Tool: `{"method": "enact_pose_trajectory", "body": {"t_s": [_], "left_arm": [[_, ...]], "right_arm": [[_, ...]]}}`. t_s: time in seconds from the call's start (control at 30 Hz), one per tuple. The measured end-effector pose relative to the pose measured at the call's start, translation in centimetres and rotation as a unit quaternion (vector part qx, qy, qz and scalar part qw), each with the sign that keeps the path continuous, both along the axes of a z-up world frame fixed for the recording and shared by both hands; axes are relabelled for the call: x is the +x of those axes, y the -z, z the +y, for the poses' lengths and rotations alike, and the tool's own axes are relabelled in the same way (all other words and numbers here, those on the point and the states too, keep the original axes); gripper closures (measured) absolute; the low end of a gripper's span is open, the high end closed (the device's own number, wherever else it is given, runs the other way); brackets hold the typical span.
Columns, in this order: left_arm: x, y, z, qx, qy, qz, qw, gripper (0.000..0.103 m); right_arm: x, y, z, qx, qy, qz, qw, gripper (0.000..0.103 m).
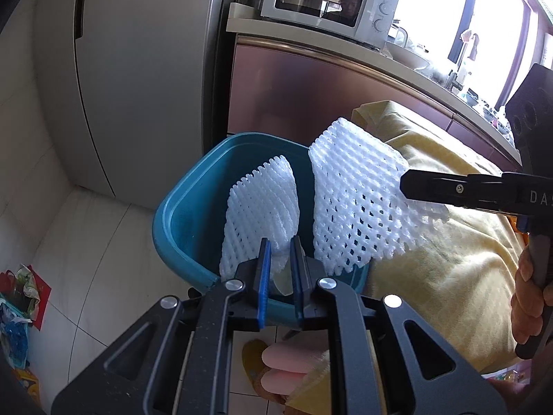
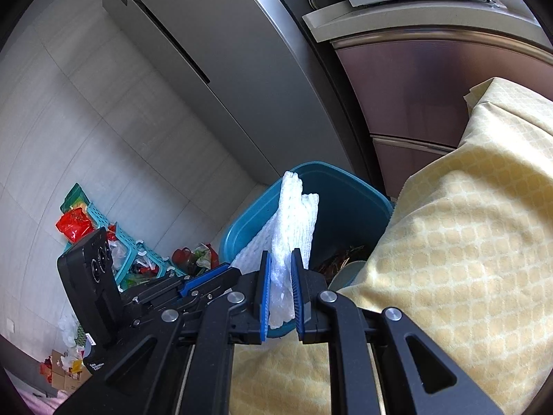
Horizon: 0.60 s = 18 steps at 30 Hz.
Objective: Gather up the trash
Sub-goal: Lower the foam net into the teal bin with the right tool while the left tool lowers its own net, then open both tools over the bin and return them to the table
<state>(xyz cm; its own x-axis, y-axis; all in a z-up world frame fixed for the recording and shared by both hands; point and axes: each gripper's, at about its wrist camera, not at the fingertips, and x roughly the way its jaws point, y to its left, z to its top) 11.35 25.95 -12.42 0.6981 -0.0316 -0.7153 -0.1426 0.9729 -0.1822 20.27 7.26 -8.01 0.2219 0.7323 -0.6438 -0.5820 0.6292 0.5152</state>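
Both grippers, left [image 1: 279, 259] and right [image 2: 280, 276], have fingers squeezing white nets [image 1: 262, 204] over the bin [image 1: 186, 207], ready to drop.

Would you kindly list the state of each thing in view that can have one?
Left gripper: shut on a white foam net sleeve over the bin.
Right gripper: shut on a second white foam net sleeve.
Teal plastic bin: upright, open, some rubbish inside.
White microwave: door closed.
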Motion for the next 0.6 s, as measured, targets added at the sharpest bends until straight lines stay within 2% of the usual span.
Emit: {"method": "enact_pose_trajectory", "body": {"t_s": [0.27,0.4,0.6], "left_arm": [[0.7,0.6,0.3,-0.001,-0.011,0.006,0.9999,0.090],[0.9,0.9,0.3,-0.004,-0.017,0.009,0.9998,0.083],[1.0,1.0,0.2,-0.005,-0.020,0.007,0.9998,0.075]], "right_arm": [[0.8,1.5,1.4,-0.010,0.008,0.020,1.000,0.091],[1.1,2.1,1.5,-0.013,0.014,0.030,0.999,0.084],[1.1,2.0,0.5,-0.012,0.023,0.025,0.999,0.081]]}}
